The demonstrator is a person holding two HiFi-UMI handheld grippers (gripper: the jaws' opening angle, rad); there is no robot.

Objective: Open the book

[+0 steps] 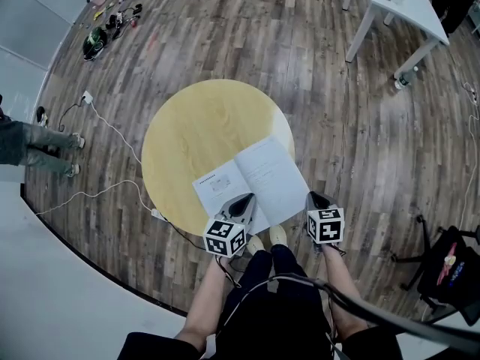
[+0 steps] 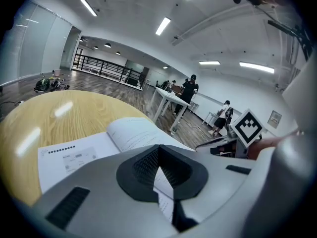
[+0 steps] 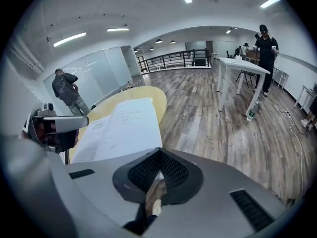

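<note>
A white book (image 1: 255,182) lies open, pages up, on the near right part of the round wooden table (image 1: 195,126). My left gripper (image 1: 244,199) hovers over the book's near edge with its jaws shut and nothing between them; in the left gripper view (image 2: 158,148) the printed pages (image 2: 99,143) lie just ahead of it. To the right of the book my right gripper (image 1: 313,197) sits off the table's rim, over the floor, also shut and holding nothing. In the right gripper view (image 3: 159,150) the open book (image 3: 124,125) lies ahead to the left, with the left gripper (image 3: 54,125) beside it.
A white table (image 1: 397,6) stands at the back right with a bottle (image 1: 405,77) by its leg. A white cable (image 1: 112,137) runs across the floor at left, near a person's legs (image 1: 37,145). Gear (image 1: 97,40) lies on the far floor. A black stand (image 1: 450,265) is at right.
</note>
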